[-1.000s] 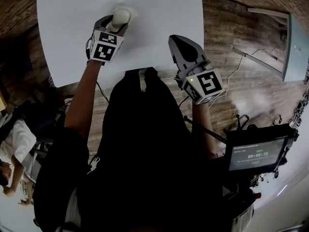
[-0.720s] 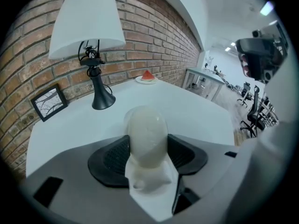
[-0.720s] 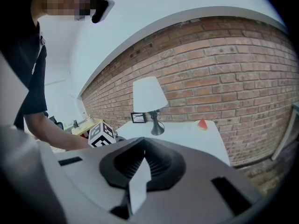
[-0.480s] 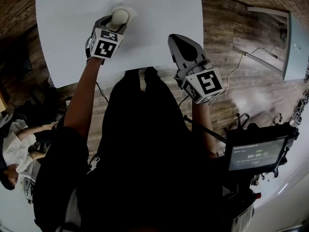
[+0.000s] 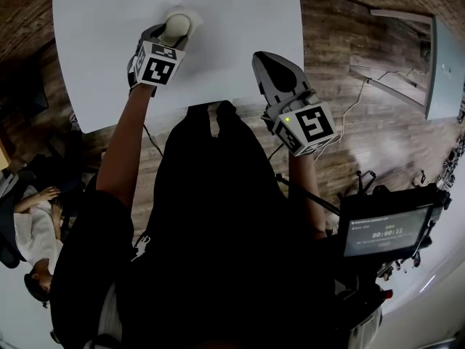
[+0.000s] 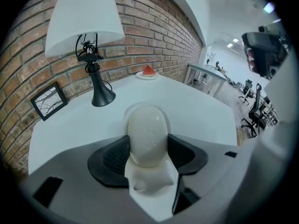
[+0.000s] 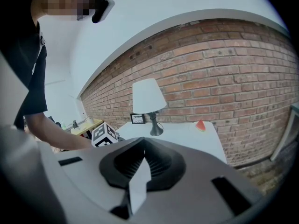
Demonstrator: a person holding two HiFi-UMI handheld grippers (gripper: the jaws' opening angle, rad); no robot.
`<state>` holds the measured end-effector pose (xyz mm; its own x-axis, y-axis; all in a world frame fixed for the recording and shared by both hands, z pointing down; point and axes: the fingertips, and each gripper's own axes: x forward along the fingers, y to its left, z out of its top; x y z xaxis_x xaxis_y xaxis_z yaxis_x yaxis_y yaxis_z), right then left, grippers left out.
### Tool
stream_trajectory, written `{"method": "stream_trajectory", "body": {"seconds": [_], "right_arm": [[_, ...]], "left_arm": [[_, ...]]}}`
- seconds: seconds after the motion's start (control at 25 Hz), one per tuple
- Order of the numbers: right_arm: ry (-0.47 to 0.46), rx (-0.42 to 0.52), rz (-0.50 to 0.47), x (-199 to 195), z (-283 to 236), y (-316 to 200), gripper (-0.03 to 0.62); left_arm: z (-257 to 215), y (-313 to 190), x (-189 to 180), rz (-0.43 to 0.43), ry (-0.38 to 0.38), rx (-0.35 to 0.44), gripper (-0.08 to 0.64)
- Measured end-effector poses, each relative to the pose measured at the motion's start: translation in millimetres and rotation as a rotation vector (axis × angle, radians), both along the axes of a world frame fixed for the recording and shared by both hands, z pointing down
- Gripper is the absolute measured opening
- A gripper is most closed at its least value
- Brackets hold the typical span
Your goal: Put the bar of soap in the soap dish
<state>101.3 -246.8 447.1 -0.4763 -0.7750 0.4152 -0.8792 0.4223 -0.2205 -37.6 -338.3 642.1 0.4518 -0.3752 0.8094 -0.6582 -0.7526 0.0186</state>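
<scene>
Soap (image 6: 147, 134) stays gripped in left gripper (image 6: 147, 149) jaws, edged forward; right gripper (image 7: 140, 164) jaws closed.

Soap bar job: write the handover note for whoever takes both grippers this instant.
Left gripper: shut on the bar of soap, which is held end-up low over the white table.
Right gripper: shut, empty, held off the table's near edge.
Soap dish: the pale rim just beyond the soap looks like it. Whether the soap touches it, I cannot tell.
Done: soap gripped and at the dish.
Left: seat the soap in the dish, open the left jaws, draw back.
</scene>
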Motion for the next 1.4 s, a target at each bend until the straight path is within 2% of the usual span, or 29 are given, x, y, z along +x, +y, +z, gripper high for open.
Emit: {"method": "stream_trajectory", "body": {"seconds": [0.24,0.56,0.72,1.08,1.4], "right_arm": [[0.002,0.000,-0.002,0.2,0.9,1.1,0.005],[0.004,0.013,0.003,7.7,-0.5,5.0,0.005],[0.000,0.020,0.004,12.4,-1.2,9.7,0.005],[-0.017,0.065,-0.036,7.1,-17.1,13.0,0.005],[-0.024,0.126,-0.101,-2.9,-33.6,15.4,0.005]], "left_arm": [[2.7,-3.8,-2.7,-0.003,-0.006,-0.017,0.258],[1.6,-9.4,-4.5,-0.027,-0.015,0.011,0.279],[-4.9,-9.6,-5.0,-0.040,-0.017,0.036,0.281],[-46.1,-6.4,-4.1,-0.084,0.041,0.135,0.278],[-85.7,5.7,-14.6,-0.175,0.092,0.235,0.109]]}}
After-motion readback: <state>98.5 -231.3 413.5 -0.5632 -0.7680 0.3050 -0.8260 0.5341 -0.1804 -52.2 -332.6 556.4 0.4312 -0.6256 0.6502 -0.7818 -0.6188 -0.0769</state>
